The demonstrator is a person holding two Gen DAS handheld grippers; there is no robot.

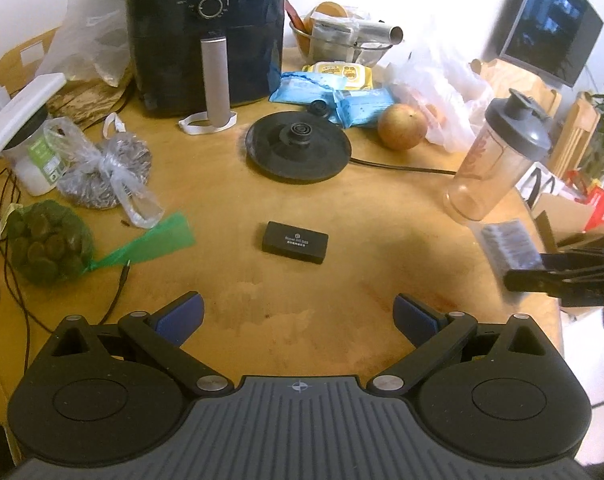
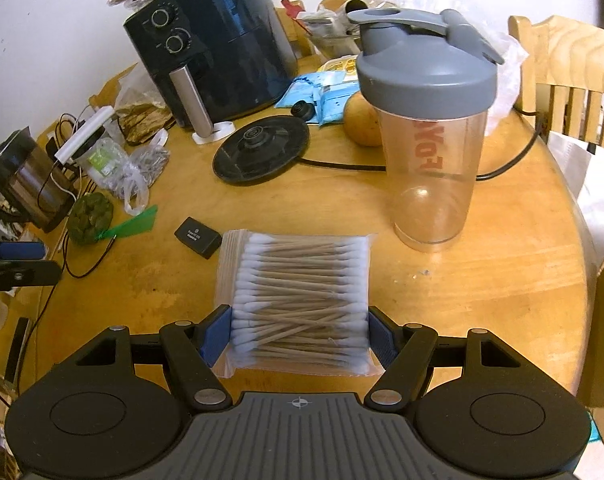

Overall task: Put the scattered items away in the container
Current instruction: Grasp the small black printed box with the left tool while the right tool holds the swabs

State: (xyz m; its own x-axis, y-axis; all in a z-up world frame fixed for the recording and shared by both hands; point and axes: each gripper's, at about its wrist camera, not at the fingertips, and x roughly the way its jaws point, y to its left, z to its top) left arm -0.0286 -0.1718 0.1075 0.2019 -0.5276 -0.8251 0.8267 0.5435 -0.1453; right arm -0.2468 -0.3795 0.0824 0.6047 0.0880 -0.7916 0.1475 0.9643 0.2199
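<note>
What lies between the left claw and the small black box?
Only bare wooden table between the open left claw and the small black box, seen in the left wrist view.

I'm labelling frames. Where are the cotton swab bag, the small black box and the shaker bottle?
cotton swab bag (image 2: 302, 300), right wrist view, middle of the swabs
small black box (image 1: 294, 242), left wrist view, its top face
shaker bottle (image 2: 432, 176), right wrist view, clear body

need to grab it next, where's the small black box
In the left wrist view, the small black box lies mid-table, ahead of the open left gripper, near the kettle base.

Bare wooden table (image 1: 302, 312) all around the small black box (image 1: 295, 242), kettle base (image 1: 297, 146) blocking behind it, shaker bottle (image 1: 498, 160) to its right, green bag (image 1: 47, 242) to its left
</note>
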